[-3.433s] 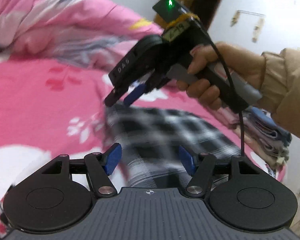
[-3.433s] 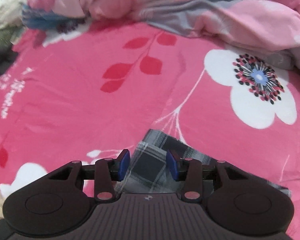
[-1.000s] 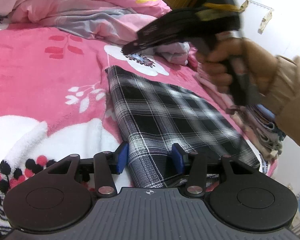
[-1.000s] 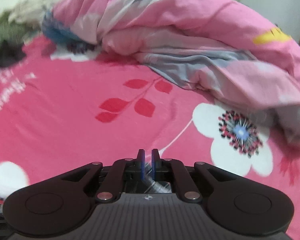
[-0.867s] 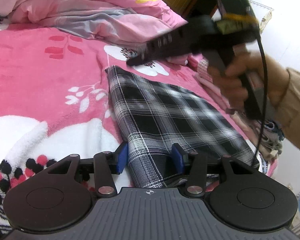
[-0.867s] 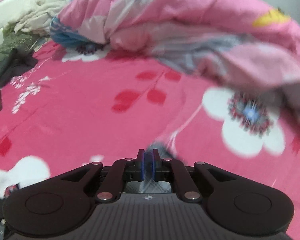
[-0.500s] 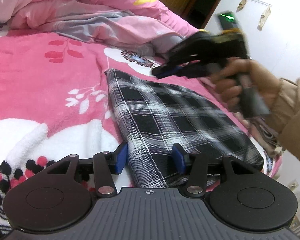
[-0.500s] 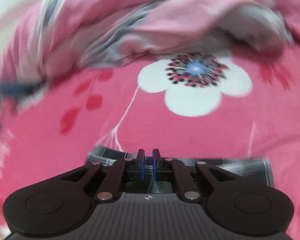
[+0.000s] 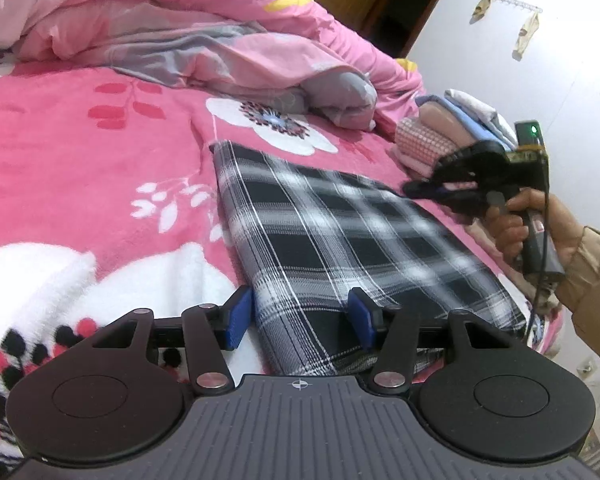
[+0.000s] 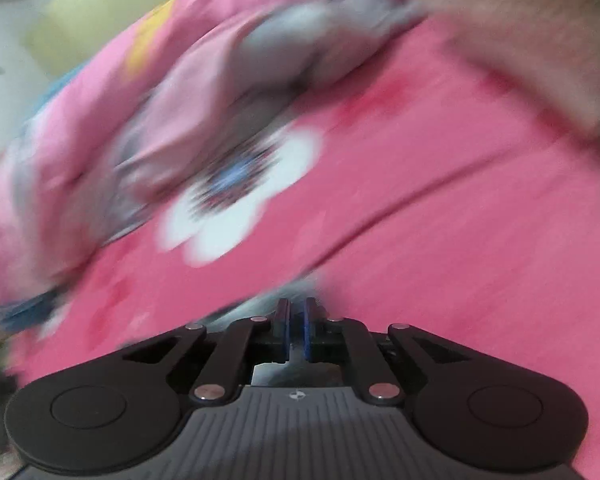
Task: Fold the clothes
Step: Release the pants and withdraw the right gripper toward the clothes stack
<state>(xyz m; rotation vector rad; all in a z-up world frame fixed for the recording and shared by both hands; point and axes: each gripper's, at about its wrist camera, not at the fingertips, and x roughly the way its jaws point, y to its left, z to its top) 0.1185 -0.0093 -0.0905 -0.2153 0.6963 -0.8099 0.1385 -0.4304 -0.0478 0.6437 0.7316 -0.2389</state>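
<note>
Fleecy pink blanket [image 9: 80,184] under flat rectangular plaid cloth [image 9: 340,240]; left gripper [image 9: 300,318] opening astride it, right gripper [image 10: 296,330] clenched, empty.

From my left wrist camera, the folded plaid garment [image 9: 340,240] lies flat on the bed blanket [image 9: 80,168]. Behind the garment sits the bunched duvet [image 9: 204,36]. To the garment's right, at the bed's edge, a stack of folded clothes [image 9: 452,128] rests. My right gripper [image 9: 428,190] hangs over the garment's far right corner; my left gripper [image 9: 300,316] straddles its near edge.
</note>
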